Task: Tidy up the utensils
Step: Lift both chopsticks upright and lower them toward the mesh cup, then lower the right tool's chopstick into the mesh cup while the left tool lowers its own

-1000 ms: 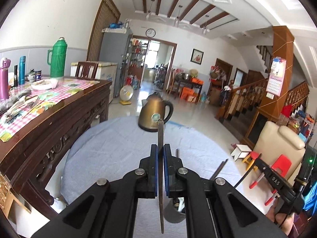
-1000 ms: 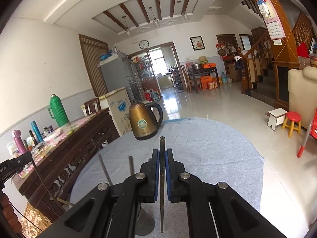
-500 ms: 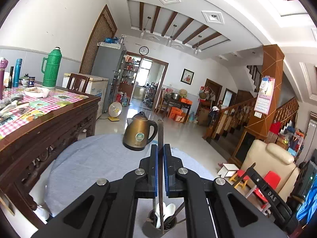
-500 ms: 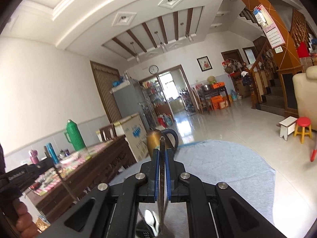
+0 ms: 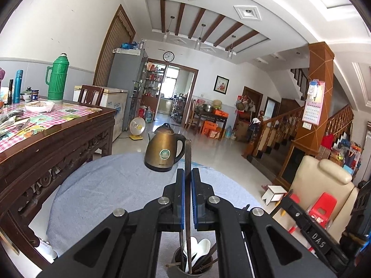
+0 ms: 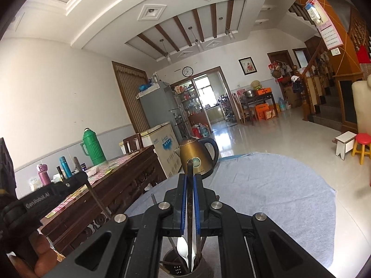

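My left gripper (image 5: 187, 173) is shut on a dark chopstick (image 5: 188, 153) held upright; its lower end reaches into the dark utensil cup (image 5: 178, 267) right below, among white spoons (image 5: 200, 246) and other chopsticks. My right gripper (image 6: 190, 178) is shut on a second dark chopstick (image 6: 190, 169), also upright, with its lower end in the same cup (image 6: 171, 258) beside a white spoon (image 6: 182, 247). Each gripper shows in the other's view: the right one (image 5: 308, 229) at the lower right, the left one (image 6: 48, 197) at the left with its chopstick (image 6: 92, 192).
The cup stands on a round table with a blue-grey cloth (image 5: 97, 190). A bronze kettle (image 5: 163, 153) stands at the far side of it. A carved wooden table (image 5: 58, 143) with a green thermos (image 5: 56, 80) and bottles sits close on the left. A hand (image 6: 34, 257) holds the left gripper.
Both grippers have come over the cup with their chopsticks; a second ago the cup lay off to the side, and now both lower ends sit inside it. Both views tilted up.
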